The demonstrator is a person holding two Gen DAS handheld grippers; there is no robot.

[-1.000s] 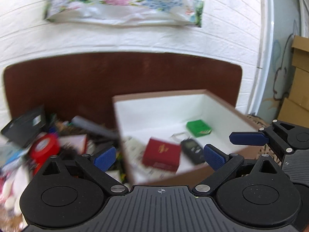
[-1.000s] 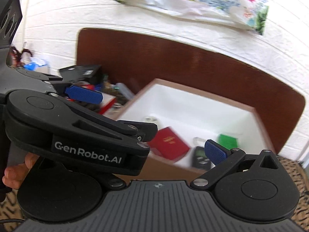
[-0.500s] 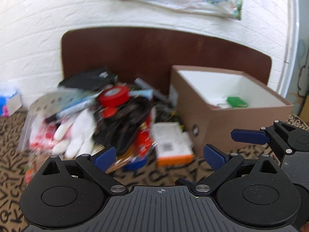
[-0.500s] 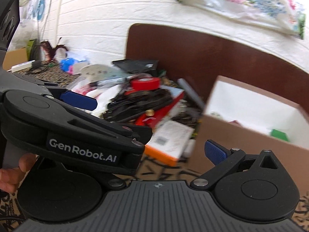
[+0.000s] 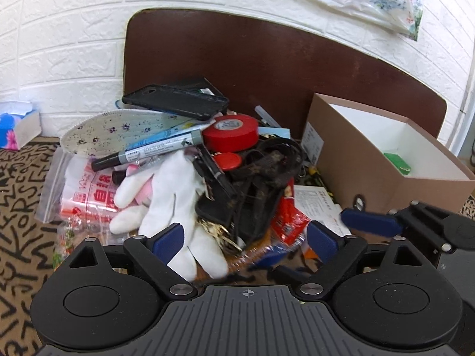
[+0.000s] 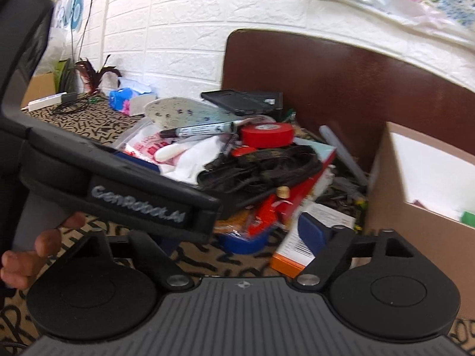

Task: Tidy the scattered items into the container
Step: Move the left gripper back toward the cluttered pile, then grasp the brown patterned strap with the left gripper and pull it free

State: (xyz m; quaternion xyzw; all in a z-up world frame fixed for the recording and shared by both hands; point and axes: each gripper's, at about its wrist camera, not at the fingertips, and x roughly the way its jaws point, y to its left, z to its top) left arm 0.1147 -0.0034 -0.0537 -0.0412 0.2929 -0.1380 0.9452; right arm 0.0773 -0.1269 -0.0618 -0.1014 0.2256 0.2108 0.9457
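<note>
- With both sets of jaws spread apart and holding nothing, the left gripper [image 5: 245,237] sits low at the near edge of the heap of scattered items, and the right gripper [image 6: 237,234] is just beside it; its left finger is hidden behind the left tool body.
- Target location: the brown cardboard box with white lining [image 5: 350,160] stands on the patterned bench [image 5: 20,184] just right of the heap. A small green packet [image 5: 397,163] already lies inside.
- Risk, snagging: the tangled dark brown strap bundle [image 5: 261,178] overlaps the white fabric glove [image 5: 175,195] and lies near a bunch of gold keys [image 5: 216,231]. Closing on any one of these would likely drag its neighbours along.
- Risk, toppling: the red roll of tape [image 5: 231,132], the grey marker pen [image 5: 148,151] and the black phone case [image 5: 178,102] rest on top of the heap. Pulling a lower item could send them sliding onto the bench.
- Risk, poor grip: the clear zip bag with red print [image 5: 80,192] is thin and slippery, and would probably slip from the pads.
- Risk, collision: the two tools are very close; simultaneous reaches into the heap may cause them to knock together.
</note>
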